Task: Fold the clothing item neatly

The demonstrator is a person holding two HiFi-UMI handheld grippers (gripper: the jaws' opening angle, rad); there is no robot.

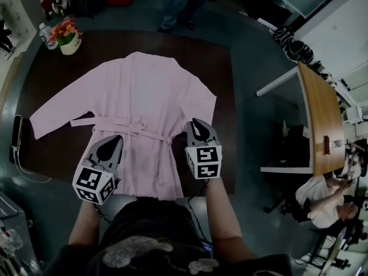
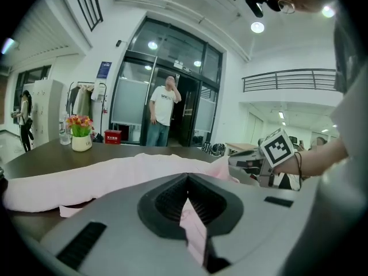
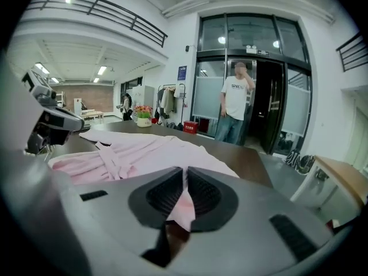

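Jaws of our left gripper (image 1: 111,145) and right gripper (image 1: 199,128) clamp the pink robe (image 1: 144,88) at its edges below its belt (image 1: 133,125), seemingly to fold it.

Plain pale pink on the robe (image 1: 138,96), belt included, between both claws. Light grey on the left gripper (image 1: 112,141) and right gripper (image 1: 197,124), black on ribbed pads (image 2: 168,201), black-and-white squares on each marker cube (image 1: 94,184). Dark brown on the table (image 1: 52,68) beneath. Far beyond the left claw, red, yellow, pink flowers (image 1: 64,29) in a white pot (image 1: 70,46).
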